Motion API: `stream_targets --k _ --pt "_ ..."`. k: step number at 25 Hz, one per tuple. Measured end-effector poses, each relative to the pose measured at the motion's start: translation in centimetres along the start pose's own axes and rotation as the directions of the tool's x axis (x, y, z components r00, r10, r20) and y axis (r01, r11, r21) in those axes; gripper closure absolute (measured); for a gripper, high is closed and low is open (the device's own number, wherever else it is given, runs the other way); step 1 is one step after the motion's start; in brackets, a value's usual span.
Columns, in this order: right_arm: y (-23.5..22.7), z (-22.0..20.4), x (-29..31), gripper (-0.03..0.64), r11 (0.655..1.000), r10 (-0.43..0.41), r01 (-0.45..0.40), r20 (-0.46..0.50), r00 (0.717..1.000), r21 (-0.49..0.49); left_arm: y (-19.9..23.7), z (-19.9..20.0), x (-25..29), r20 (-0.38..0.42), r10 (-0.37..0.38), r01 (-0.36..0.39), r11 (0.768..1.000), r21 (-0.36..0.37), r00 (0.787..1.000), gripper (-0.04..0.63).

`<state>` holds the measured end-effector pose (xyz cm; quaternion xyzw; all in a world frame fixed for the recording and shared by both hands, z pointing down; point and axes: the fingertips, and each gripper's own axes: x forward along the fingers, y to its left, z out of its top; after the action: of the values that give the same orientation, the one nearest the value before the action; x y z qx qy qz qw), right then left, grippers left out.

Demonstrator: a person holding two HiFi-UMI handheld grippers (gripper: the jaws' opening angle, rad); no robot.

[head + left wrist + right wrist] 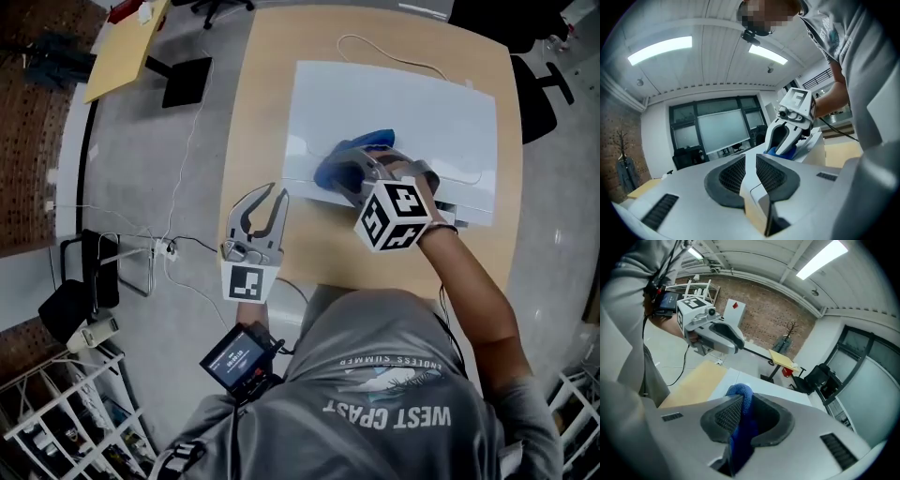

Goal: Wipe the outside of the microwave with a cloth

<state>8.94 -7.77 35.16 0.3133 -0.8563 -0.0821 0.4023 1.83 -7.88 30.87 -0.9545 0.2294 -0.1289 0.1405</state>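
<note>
The white microwave stands on a wooden table, and I look down on its top. My right gripper is shut on a blue cloth at the front left part of that top. In the right gripper view the cloth is bunched between the pads above the microwave. My left gripper hangs over the table's front left corner, left of the microwave, shut with nothing in it. The left gripper view shows its jaws together, with the right gripper and the cloth beyond.
A thin cable lies on the table behind the microwave. On the floor to the left are cords, a black stand and a yellow table. A wire rack stands at the lower left. Office chairs stand to the right.
</note>
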Motion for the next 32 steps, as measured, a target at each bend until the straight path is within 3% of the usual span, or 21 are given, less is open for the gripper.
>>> stream_targets --k 3,6,10,17,22,28,30,32 --pt "-1.4 3.4 4.4 0.549 0.999 0.035 -0.035 0.005 0.999 -0.027 2.1 -1.3 -1.6 0.009 0.052 -0.051 0.992 -0.112 0.999 0.511" --pt "-3.1 5.2 7.1 0.549 1.000 0.025 -0.024 0.020 1.000 -0.013 3.1 -1.9 -2.5 0.010 0.058 -0.056 0.991 -0.120 0.998 0.511" --pt "-6.9 3.6 7.1 0.549 0.993 -0.055 0.052 0.030 0.998 0.103 3.4 -2.1 -2.6 0.014 0.048 -0.046 0.992 -0.119 0.999 0.511" --pt "-12.3 -7.2 -0.3 0.549 0.927 -0.206 0.238 -0.136 0.969 0.290 2.7 -0.7 -0.8 0.026 0.016 -0.013 0.995 -0.095 1.000 0.511" --pt "-12.6 -16.1 -8.9 0.549 0.844 -0.286 0.354 -0.219 0.933 0.404 1.4 0.9 1.8 0.029 0.001 0.001 0.998 -0.071 1.000 0.511" --pt "-13.6 -25.0 -17.7 0.549 0.716 -0.379 0.514 -0.355 0.855 0.473 -0.8 3.0 4.6 0.022 -0.015 0.016 0.999 -0.034 1.000 0.511" --pt "-14.1 -26.6 -19.1 0.549 0.698 -0.386 0.537 -0.382 0.840 0.473 -1.7 3.4 5.3 0.019 -0.015 0.015 0.999 -0.036 1.000 0.511" --pt "-14.7 -27.2 -19.2 0.549 0.707 -0.382 0.536 -0.388 0.839 0.462 -2.3 3.7 5.8 0.017 -0.012 0.013 0.999 -0.032 1.000 0.511"
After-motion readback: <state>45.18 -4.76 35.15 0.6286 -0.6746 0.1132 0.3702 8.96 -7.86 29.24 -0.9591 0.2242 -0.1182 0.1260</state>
